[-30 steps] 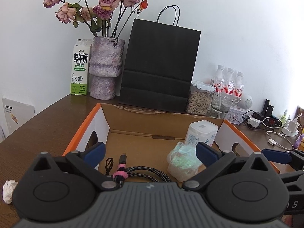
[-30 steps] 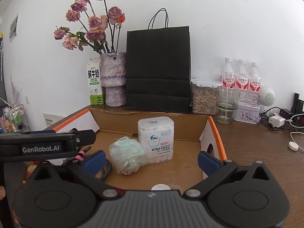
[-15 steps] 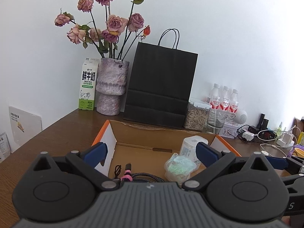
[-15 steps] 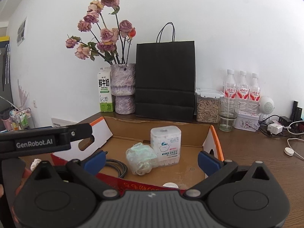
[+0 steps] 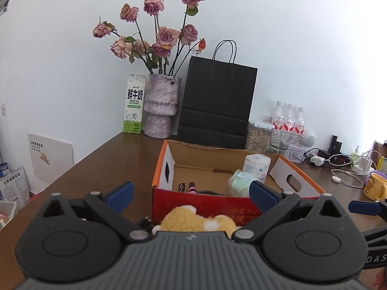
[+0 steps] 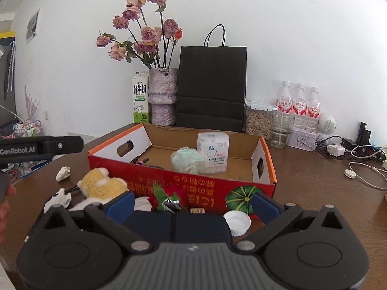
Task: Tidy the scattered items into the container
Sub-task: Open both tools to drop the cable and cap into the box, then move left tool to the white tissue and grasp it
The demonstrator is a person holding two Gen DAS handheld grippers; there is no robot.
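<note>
Both grippers have pulled back from over the box since a second ago; its red front wall, hidden before, now faces both cameras. I read the left gripper [image 5: 191, 192] as spread wide, nothing between its blue pads. Right gripper [image 6: 193, 201] likewise spread wide and holding nothing.

Cardboard box [image 6: 193, 186] sits on the brown table [image 6: 314, 188]. Inside it: cotton swab tub [image 6: 213, 152] upright toward the back, pale green bundle [image 6: 187, 159] touching its left side, braided cable [image 5: 208, 192] low along the front-left floor.

Outside, along the front wall in the right view: yellow plush toy [image 6: 102, 186] at left, crumpled white paper [image 6: 63, 172] beyond it, second white scrap [image 6: 59, 199] nearer me. Red-and-green trinket [image 6: 169, 197] at centre, white bottle cap [image 6: 237, 222] just inside my right pad, dark blue pouch [image 6: 176, 226] lying between the fingers. Left view shows the plush [image 5: 197, 220] directly below that gripper's gap.
</note>
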